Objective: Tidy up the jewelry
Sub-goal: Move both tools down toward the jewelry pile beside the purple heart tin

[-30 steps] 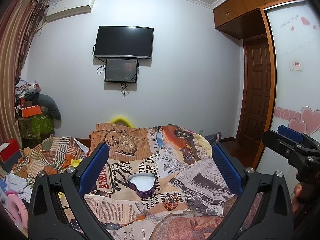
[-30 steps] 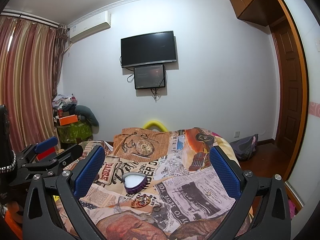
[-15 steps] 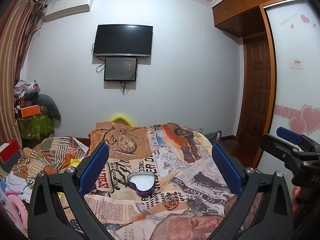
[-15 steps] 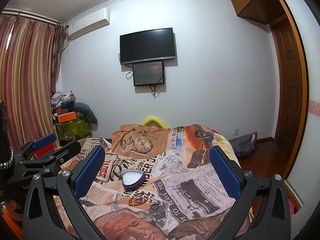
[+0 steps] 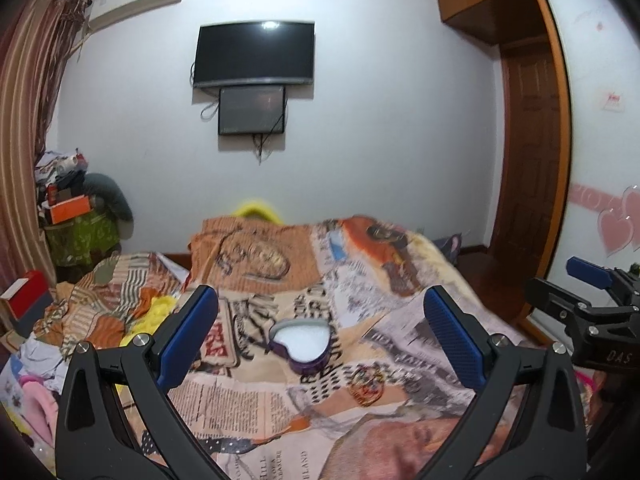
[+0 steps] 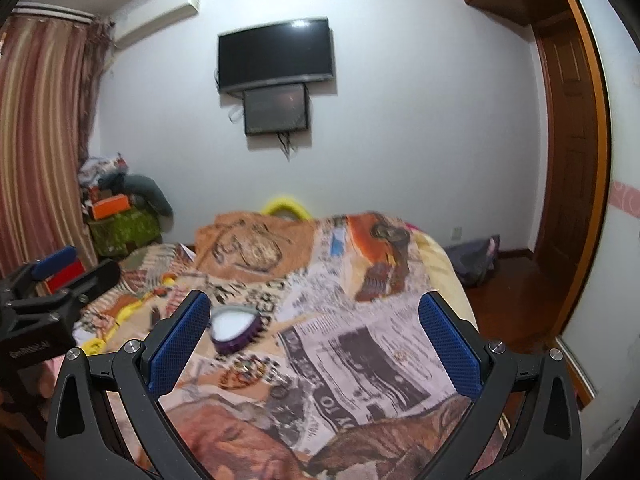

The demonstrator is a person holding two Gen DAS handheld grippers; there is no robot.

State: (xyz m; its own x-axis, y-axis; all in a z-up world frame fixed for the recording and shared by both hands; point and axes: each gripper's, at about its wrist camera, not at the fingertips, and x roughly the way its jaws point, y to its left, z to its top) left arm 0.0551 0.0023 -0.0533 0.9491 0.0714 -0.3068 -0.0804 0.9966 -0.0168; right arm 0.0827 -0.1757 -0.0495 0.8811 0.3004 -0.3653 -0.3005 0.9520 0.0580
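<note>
A purple heart-shaped jewelry box (image 5: 301, 343) with a white lining stands open on the newspaper-print bedspread (image 5: 400, 280); it also shows in the right wrist view (image 6: 234, 330). A gold bracelet-like piece (image 5: 366, 386) lies just in front of it, seen with small loose pieces in the right wrist view (image 6: 250, 372). My left gripper (image 5: 320, 336) is open and empty above the bed, short of the box. My right gripper (image 6: 314, 344) is open and empty, to the right of the box. Each gripper shows at the edge of the other's view.
Crumpled clothes and bedding (image 5: 100, 308) lie on the bed's left side. A red box (image 5: 24, 300) and a cluttered stand (image 5: 76, 224) are at the left. A wall TV (image 5: 254, 54) hangs ahead. A wooden door (image 5: 528, 168) is at the right.
Both grippers have moved forward and tilted down toward the bed; the box and jewelry now sit higher and closer in both views. Both stay open.
</note>
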